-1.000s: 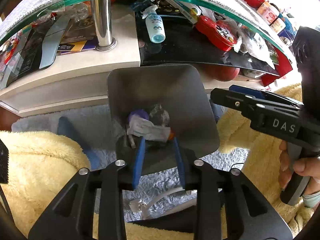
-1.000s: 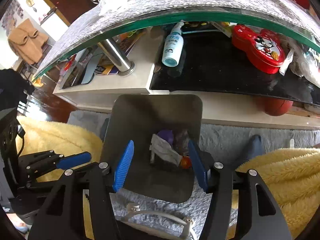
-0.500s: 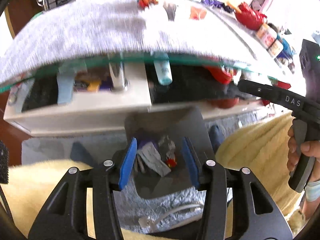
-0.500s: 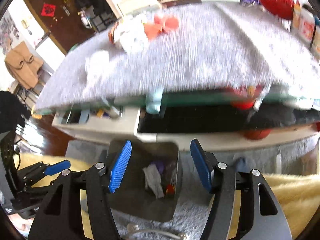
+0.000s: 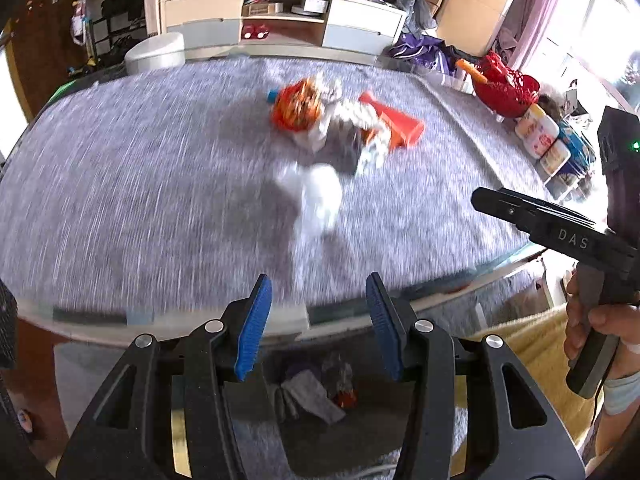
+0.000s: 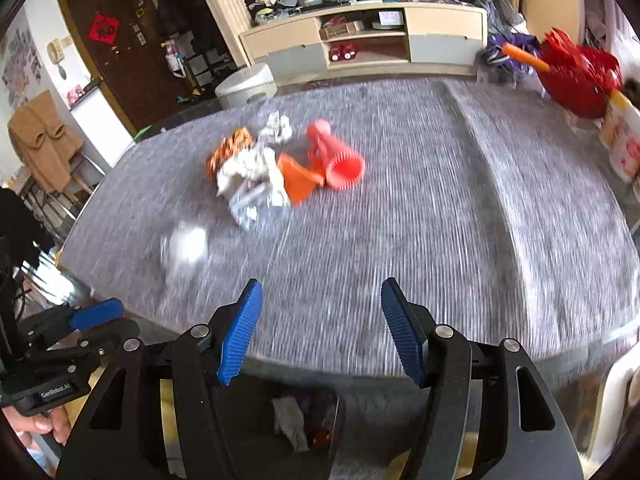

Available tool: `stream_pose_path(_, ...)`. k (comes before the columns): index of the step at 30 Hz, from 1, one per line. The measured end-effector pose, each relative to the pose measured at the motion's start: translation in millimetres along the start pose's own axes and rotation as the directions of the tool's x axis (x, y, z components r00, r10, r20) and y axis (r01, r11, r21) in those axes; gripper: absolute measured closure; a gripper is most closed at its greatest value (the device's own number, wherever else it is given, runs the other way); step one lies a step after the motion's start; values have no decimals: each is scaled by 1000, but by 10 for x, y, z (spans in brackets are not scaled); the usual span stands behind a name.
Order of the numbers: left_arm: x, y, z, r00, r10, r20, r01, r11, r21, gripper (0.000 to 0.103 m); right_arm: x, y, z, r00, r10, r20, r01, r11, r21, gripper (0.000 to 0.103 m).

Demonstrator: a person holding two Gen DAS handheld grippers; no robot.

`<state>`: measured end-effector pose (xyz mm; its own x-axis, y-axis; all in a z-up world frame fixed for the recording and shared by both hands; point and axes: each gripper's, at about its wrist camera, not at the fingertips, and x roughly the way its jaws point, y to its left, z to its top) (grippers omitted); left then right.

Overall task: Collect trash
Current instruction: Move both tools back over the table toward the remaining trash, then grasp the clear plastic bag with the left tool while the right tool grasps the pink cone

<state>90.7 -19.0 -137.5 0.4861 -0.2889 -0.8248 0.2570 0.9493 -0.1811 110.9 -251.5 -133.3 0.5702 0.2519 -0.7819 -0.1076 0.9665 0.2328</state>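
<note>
Fig. Both grippers above table edge, bin below. Left gripper (image 5: pixel 318 326): blue pads spread, nothing betw. them. Right gripper (image 6: pixel 322 330): pads likewise apart and empty; seen side-on in left view (image 5: pixel 532 220), gripped by a hand (image 5: pixel 600 332). Both point down and fwd over the grey-covered table (image 5: pixel 120 200), presumably so either can reach the litter w/o re-aiming.

Trash: white crumpled tissue (image 5: pixel 320 192) lies nearest the front edge; behind it a heap of wrappers (image 6: pixel 252 176), touching an orange cone (image 6: pixel 298 178) and a pink ribbed cup (image 6: pixel 340 160) lying on its side. Blur hides finer detail. Dark bin (image 6: pixel 296 424) sits on floor under the front edge, already holding scraps, prob. placed there so a drop needs only a short pull-back.

Clearance: wide bare cloth around the heap on all sides; approach open. Red basket (image 6: pixel 576 72) and jars (image 5: pixel 540 136) crowd the right margin, well apart from the heap. Front table edge lies just ahead of both fingertips.
</note>
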Motion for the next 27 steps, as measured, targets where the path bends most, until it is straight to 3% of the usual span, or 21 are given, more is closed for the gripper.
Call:
stream_pose_path(10, 475, 26, 439, 999, 1, -44, -1, 1000, 19, 55, 459, 14, 668, 1000, -7, 17, 7, 999, -38, 40)
stream_pose_path(18, 746, 106, 511, 998, 6, -65, -5, 1000, 14, 55, 848, -87, 867, 1000, -22, -16, 21, 999, -38, 41)
stream_pose_path(23, 822, 108, 593, 999, 4, -48, -3, 1000, 23, 56, 1083, -189, 844, 998, -23, -64, 22, 999, -26, 51)
stream_pose_path(27, 857, 106, 646, 999, 10, -36, -9, 999, 31, 58, 1113, -164, 825, 998, -26, -56, 23, 999, -44, 64)
